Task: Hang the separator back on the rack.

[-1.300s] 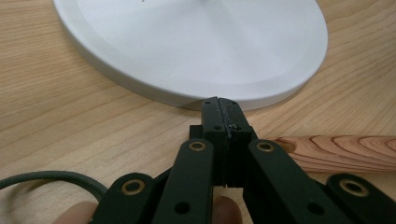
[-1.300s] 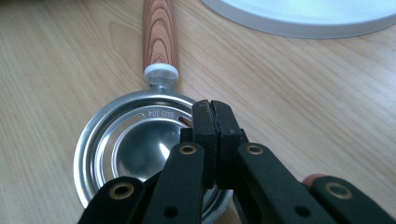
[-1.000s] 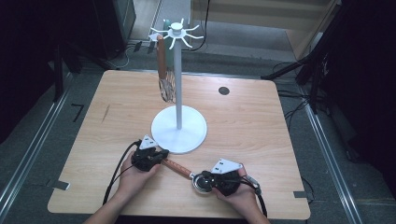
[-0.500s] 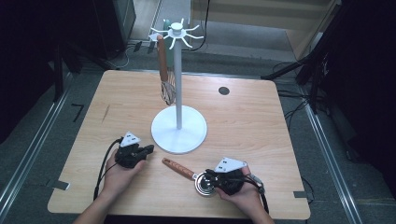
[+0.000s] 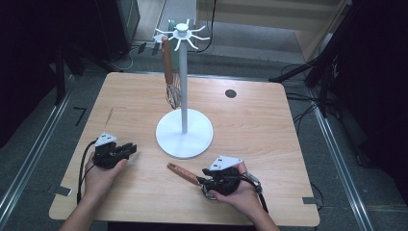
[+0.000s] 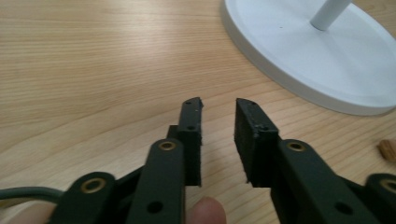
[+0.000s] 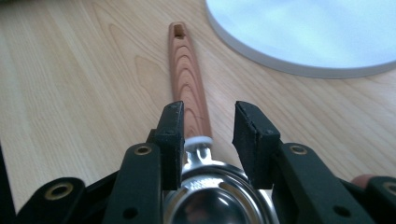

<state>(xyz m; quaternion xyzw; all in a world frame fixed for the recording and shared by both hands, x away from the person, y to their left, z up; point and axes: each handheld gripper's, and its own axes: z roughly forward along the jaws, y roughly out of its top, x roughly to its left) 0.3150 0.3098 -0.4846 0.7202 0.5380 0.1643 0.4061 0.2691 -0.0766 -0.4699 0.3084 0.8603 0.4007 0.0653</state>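
Note:
A utensil with a wooden handle and a round metal head lies on the table in front of the white stand's base. My right gripper is open, its jaws on either side of the utensil's neck. In the right gripper view the handle runs away from the right gripper, and the metal head lies under the jaws. My left gripper rests on the table to the left of the base, open and holding nothing. In the left gripper view the left gripper points toward the base.
A whisk with a wooden handle hangs from one hook of the stand's top ring. A small dark round hole sits at the table's back right. The tip of the utensil's handle shows at the right edge of the left gripper view.
My left gripper has drawn back to the left, away from the utensil's handle end near the stand's base. The right gripper has stayed over the utensil's head.

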